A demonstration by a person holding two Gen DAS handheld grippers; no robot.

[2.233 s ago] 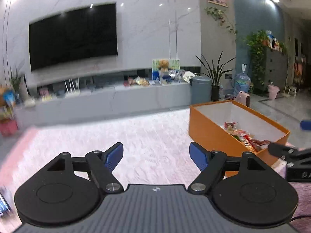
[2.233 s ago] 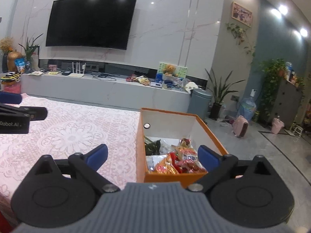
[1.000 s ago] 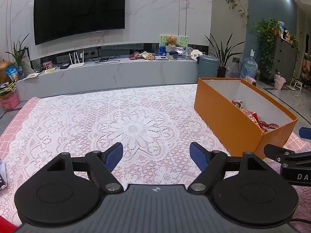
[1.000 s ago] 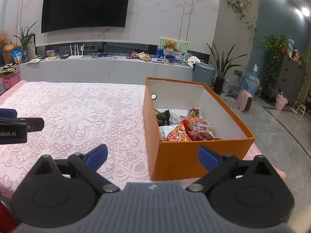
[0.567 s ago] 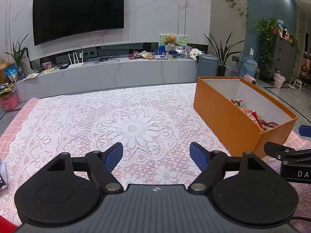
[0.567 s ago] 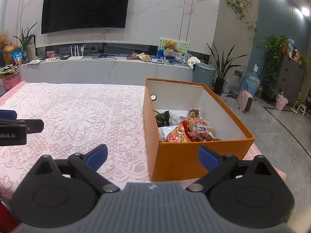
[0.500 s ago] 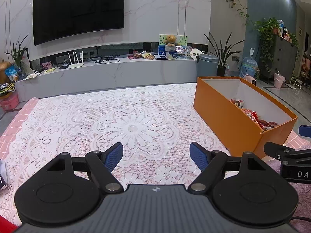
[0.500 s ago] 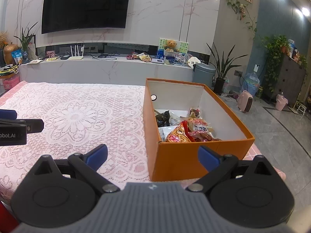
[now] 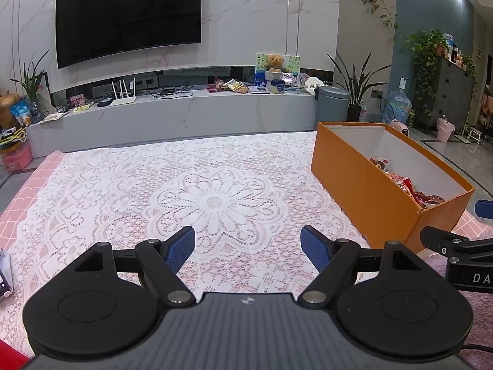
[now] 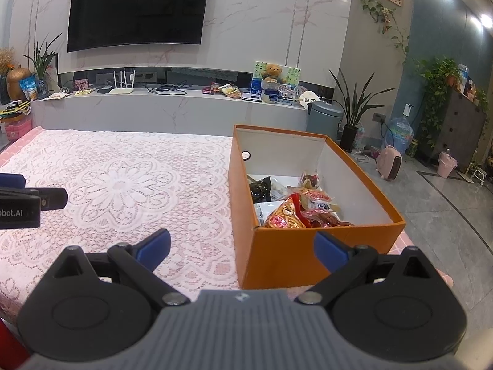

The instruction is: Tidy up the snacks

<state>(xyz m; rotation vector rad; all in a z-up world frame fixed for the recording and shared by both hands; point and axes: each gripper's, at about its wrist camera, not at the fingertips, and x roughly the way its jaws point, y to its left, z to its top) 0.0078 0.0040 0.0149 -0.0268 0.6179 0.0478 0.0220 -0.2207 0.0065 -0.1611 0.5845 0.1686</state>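
An orange box [image 10: 286, 259] stands at the right end of the table; it also shows in the left wrist view [image 9: 363, 191]. Several snack packets [image 10: 295, 209] lie inside it, red and yellow wrappers and a dark one [image 10: 260, 189]. My right gripper [image 10: 242, 246] is open and empty, just in front of the box's near wall. My left gripper [image 9: 248, 245] is open and empty above the lace tablecloth [image 9: 212, 200], left of the box.
The table's right edge runs beside the box, with grey floor [image 10: 446, 215] beyond. A long TV bench [image 9: 185, 117] with clutter and a grey bin [image 9: 332, 104] stand behind the table. A small object [image 9: 3, 274] lies at the table's left edge.
Both views tilted down onto the table and box over two seconds. In the last half second nothing has visibly moved.
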